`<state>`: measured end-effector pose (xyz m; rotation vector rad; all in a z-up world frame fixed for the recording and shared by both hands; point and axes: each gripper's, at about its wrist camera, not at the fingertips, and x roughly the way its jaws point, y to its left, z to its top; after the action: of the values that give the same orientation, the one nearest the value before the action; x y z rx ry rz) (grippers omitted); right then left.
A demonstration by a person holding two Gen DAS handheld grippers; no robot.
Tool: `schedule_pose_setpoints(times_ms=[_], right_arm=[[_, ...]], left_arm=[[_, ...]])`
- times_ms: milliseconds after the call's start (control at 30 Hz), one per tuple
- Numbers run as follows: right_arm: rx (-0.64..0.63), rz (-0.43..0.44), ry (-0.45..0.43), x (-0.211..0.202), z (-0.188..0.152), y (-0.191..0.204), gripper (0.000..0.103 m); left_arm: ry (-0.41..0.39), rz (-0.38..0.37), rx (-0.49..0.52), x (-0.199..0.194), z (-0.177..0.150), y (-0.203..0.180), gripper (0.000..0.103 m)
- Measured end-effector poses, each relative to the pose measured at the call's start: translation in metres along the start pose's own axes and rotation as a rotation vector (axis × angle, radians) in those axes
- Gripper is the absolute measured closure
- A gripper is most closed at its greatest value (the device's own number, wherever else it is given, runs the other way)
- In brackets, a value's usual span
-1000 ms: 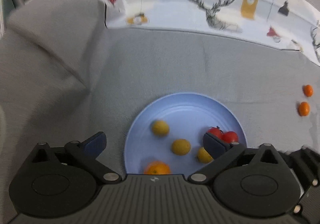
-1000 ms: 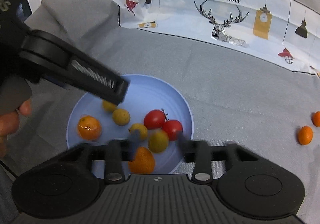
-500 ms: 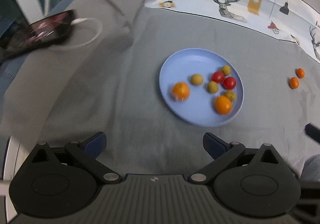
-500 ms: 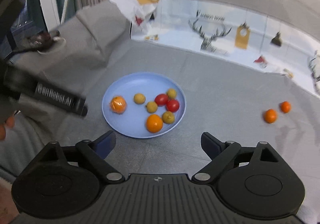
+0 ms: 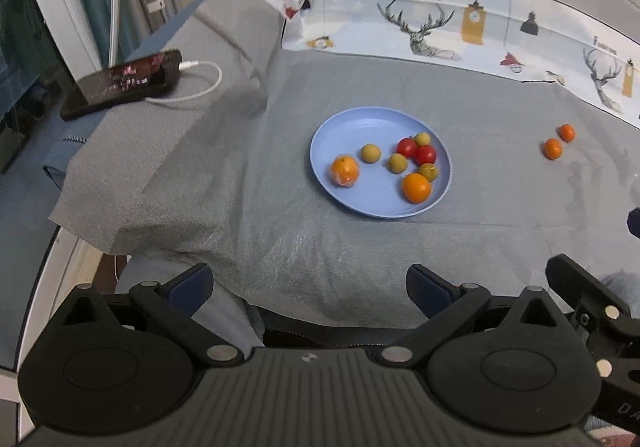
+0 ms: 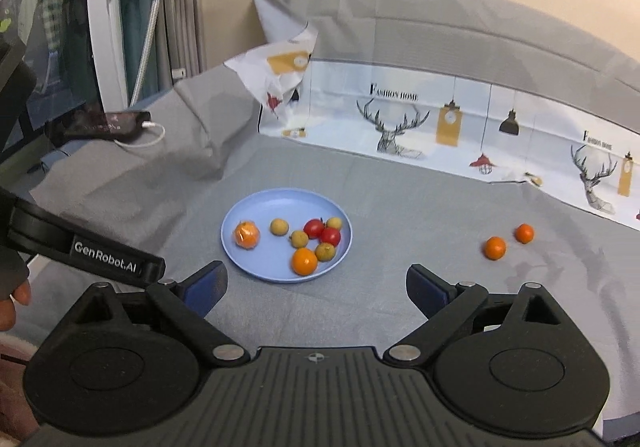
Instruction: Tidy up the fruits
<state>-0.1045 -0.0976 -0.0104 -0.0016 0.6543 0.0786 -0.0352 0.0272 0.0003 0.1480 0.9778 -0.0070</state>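
Grey cloth [image 6: 400, 199] lies bare between plate [image 6: 240, 207] and the two loose oranges [image 6: 495, 248]: a wide lane there. Near edge in front of plate also bare. Plate's left half holds one wrapped orange [image 6: 246, 234]; right half crowded with fruit touching. Printed sheet [image 6: 460, 119] walls the far side. Raised fold [image 6: 192, 115], phone [image 6: 100, 125] and cable block the left.

You've pulled both grippers up and back off the plate [image 6: 244, 259]; it now sits small and far ahead. Right gripper [image 6: 316, 285]: jaws have just been opening, now wide, nothing between them. An orange [image 6: 304, 261] lies at the plate's near edge where you let go. Left gripper [image 5: 308, 289] no longer hangs over the fruit.
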Motion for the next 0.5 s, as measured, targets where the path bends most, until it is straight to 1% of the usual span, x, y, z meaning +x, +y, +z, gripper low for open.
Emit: schedule_pose_setpoints(times_ms=[200,500], right_arm=[[-0.015,0.008,-0.038,-0.017,-0.003,0.004,0.006],[-0.011,-0.01,-0.062,-0.031,-0.005,0.002,0.006]], left_arm=[[-0.035,0.007,0.012,-0.016,-0.005,-0.004,0.0],[-0.062,0.007,0.024,-0.026,-0.008,-0.007,0.0]])
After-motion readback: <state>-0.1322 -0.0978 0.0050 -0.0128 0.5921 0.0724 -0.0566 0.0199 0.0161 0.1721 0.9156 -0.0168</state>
